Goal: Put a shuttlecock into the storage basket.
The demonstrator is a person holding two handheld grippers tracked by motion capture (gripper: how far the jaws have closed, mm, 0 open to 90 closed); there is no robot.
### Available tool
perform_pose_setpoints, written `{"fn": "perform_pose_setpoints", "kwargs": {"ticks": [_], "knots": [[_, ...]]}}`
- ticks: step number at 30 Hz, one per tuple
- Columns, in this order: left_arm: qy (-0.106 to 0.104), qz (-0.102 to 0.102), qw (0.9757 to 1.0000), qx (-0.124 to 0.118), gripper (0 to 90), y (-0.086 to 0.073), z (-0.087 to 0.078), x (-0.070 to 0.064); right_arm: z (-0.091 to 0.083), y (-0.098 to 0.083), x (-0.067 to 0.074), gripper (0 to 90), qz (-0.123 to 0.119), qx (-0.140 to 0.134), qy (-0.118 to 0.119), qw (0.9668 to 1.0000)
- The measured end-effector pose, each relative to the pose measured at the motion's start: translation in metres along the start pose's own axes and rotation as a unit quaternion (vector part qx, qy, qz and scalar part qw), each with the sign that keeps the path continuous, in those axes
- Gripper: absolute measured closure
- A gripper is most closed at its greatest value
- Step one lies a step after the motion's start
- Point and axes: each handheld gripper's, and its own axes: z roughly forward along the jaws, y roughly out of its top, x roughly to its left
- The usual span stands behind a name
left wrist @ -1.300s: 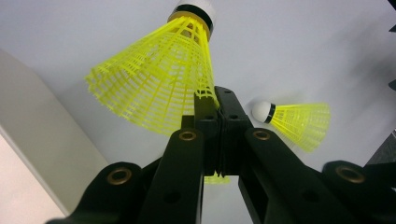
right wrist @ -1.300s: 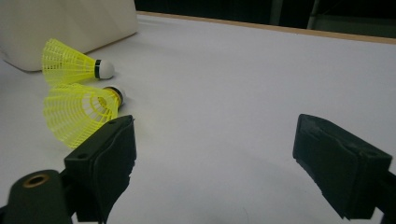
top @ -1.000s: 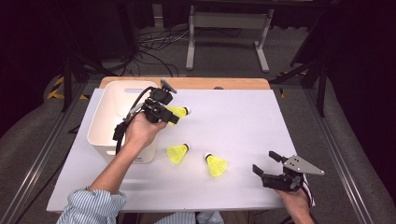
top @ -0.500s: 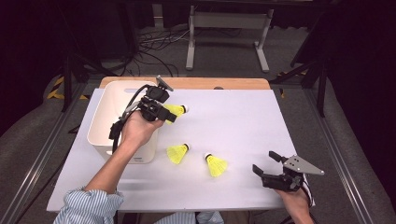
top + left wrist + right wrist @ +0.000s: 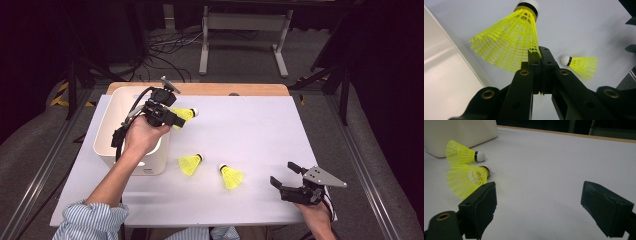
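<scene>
Yellow plastic mesh fills the upper part of the left gripper view: a shuttlecock (image 5: 509, 45) with a white cork tip is pinched by the rim of its skirt between the two black jaws, which press together on it. From the high view, the left gripper (image 5: 172, 120) holds that shuttlecock (image 5: 186, 114) above the white table sheet (image 5: 260, 130), just beside the right-hand rim of the white bin (image 5: 112, 130), cork tip pointing away from the bin. The person's left hand (image 5: 142, 137) grips the tool over the bin's near corner, with a striped sleeve (image 5: 90, 222) at the bottom edge.

Two more yellow shuttlecocks lie on the sheet: one (image 5: 191, 164) close to the bin's front corner, another (image 5: 231, 176) a little to its right, apart from each other. In the left gripper view one lying shuttlecock (image 5: 580, 66) shows past the jaws.

The right gripper (image 5: 287, 180) rests low near the front right of the sheet with its jaws spread wide and nothing between them. In the right gripper view the two lying shuttlecocks, (image 5: 464, 153) and (image 5: 465, 180), sit beyond its left jaw, and the bin (image 5: 459, 132) stands behind them.
</scene>
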Motion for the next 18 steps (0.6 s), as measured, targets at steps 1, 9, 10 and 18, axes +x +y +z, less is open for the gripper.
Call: {"fn": "perform_pose_setpoints", "kwargs": {"ticks": [1, 9, 10, 18], "knots": [[0.001, 0.0, 1.0, 0.001, 89.1, 0.0, -0.001, 0.0, 0.0, 0.0, 0.0, 13.9, 0.0, -0.001, 0.0, 1.0], [0.005, -0.003, 1.0, -0.004, 89.1, -0.001, -0.007, 0.004, 0.0, 0.0, 0.0, 13.9, 0.0, 0.0, 0.0, 1.0], [0.008, 0.0, 1.0, -0.004, 89.1, -0.001, -0.008, 0.004, 0.0, 0.0, 0.0, 13.9, 0.001, 0.0, 0.0, 1.0], [0.011, -0.004, 0.9999, -0.007, 89.1, -0.001, -0.013, 0.007, 0.0, 0.0, 0.0, 13.9, 0.001, 0.0, 0.0, 1.0]]}}
